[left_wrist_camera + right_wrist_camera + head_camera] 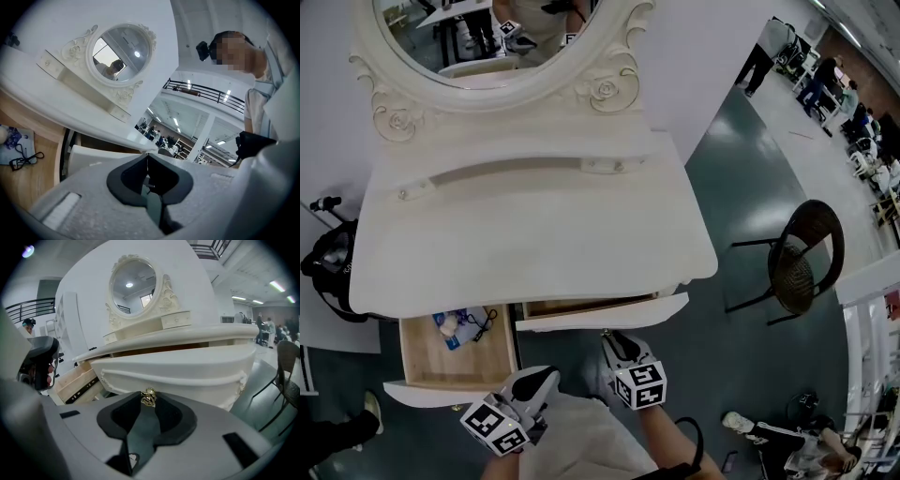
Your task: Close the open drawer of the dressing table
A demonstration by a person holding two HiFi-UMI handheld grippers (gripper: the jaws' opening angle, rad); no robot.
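Note:
The white dressing table (pixel 534 234) has two drawers pulled out. The left drawer (pixel 420 361) stands far out, its wooden floor showing with small items (pixel 459 326) in it. The middle drawer (pixel 600 311) is out only a little. My right gripper (pixel 609 336) is at that drawer's front, and in the right gripper view the gripper (pixel 148 402) is shut on its small gold knob (pixel 148 396), against the white drawer front (pixel 187 371). My left gripper (pixel 546 375) hangs just right of the left drawer's front corner, shut (pixel 147 157) with nothing in it.
An oval mirror (pixel 497 37) rises at the back of the table. A dark wicker chair (pixel 802 258) stands on the floor to the right. A black bag (pixel 328 267) sits at the table's left side. Several people stand far off at the upper right.

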